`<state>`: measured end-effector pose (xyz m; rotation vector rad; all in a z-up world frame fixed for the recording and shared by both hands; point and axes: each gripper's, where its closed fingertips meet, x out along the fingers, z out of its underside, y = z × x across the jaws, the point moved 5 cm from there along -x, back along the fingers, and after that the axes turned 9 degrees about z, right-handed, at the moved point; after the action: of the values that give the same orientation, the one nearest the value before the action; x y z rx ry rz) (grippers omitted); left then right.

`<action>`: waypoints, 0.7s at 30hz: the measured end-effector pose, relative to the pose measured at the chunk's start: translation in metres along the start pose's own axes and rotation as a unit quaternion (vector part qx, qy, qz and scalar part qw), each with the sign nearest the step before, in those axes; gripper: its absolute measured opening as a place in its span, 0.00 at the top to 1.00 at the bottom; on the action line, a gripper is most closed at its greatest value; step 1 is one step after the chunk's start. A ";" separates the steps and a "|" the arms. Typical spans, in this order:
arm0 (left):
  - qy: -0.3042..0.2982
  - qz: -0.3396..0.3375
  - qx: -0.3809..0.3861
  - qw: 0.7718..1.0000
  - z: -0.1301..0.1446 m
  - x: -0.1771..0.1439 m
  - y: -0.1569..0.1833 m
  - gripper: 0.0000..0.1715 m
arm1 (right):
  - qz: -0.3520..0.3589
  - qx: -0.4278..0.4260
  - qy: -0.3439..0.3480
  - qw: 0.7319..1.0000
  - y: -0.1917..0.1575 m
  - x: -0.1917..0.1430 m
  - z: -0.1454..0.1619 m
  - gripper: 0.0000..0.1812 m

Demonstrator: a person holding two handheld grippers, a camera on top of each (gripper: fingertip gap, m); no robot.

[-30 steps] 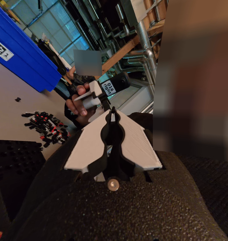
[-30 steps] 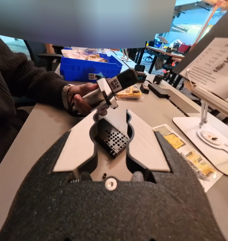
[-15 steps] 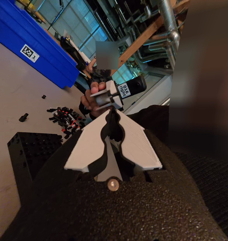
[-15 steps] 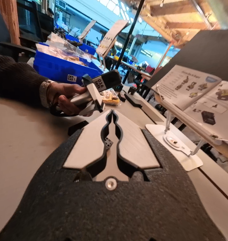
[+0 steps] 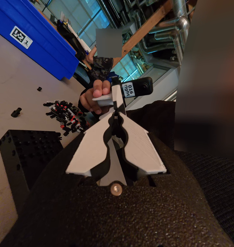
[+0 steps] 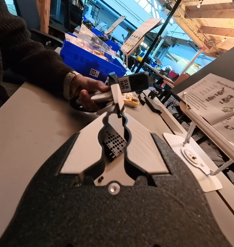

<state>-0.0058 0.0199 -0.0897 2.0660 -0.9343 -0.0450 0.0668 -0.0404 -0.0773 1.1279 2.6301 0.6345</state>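
Observation:
My left gripper (image 5: 115, 115) is shut, with a small black part pinched at its tips. It is held above the grey table, tip to tip with my right gripper (image 6: 114, 114). The right gripper's jaws stand a little apart around that black part (image 6: 119, 114), with a gap showing on its left. The hand-held left gripper (image 6: 117, 96) and right gripper (image 5: 117, 96) each show in the other's view. A black perforated block (image 5: 26, 147) lies on the table, and in the right wrist view the block (image 6: 115, 144) shows between the right fingers.
A pile of small black, red and white pins (image 5: 65, 116) and two loose black pieces (image 5: 16, 112) lie near the block. A blue bin (image 6: 89, 62) stands behind. An open instruction booklet (image 6: 214, 96) sits on a white stand (image 6: 187, 153) at right. A bag of yellow parts (image 6: 131, 101) lies behind. My two grippers' fingertips are within a few centimetres of each other.
The right gripper, wide open a second ago and nearly shut half a second ago, has parted slightly. Both grippers have come tip to tip. The left stays shut.

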 end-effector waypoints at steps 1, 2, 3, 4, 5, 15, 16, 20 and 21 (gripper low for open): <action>-0.002 0.001 -0.001 1.000 0.001 0.001 0.000 0.98 | 0.001 -0.002 0.001 1.000 0.000 0.000 0.000 0.92; -0.004 0.003 -0.002 1.000 0.001 0.001 0.000 0.98 | 0.006 -0.006 0.002 1.000 0.001 0.000 -0.001 0.95; -0.007 0.004 -0.004 1.000 0.002 0.001 0.000 0.98 | 0.011 -0.012 0.003 1.000 0.002 -0.001 -0.001 0.97; -0.009 0.004 -0.005 1.000 0.003 0.002 0.000 0.98 | 0.010 -0.015 0.003 1.000 0.002 -0.002 0.000 0.97; -0.009 0.003 -0.005 1.000 0.003 0.002 0.000 0.98 | 0.007 -0.014 0.001 1.000 0.002 -0.002 0.000 0.97; -0.004 0.024 -0.017 1.000 0.003 0.004 0.002 0.98 | 0.007 -0.022 0.006 1.000 0.002 -0.003 -0.002 0.98; -0.003 0.022 -0.013 1.000 0.003 0.004 0.003 0.98 | 0.007 -0.018 0.003 1.000 0.002 -0.003 -0.003 0.98; 0.003 -0.047 0.042 0.998 -0.005 -0.004 -0.001 0.86 | 0.035 0.038 0.001 0.999 0.018 -0.004 -0.003 0.98; -0.004 -0.079 0.067 0.995 -0.007 -0.008 -0.003 0.81 | 0.048 0.056 -0.005 0.997 0.025 -0.005 -0.001 0.98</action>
<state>-0.0071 0.0307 -0.0893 2.2614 -0.7952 -0.0761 0.0857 -0.0291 -0.0644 1.2938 2.6456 0.5029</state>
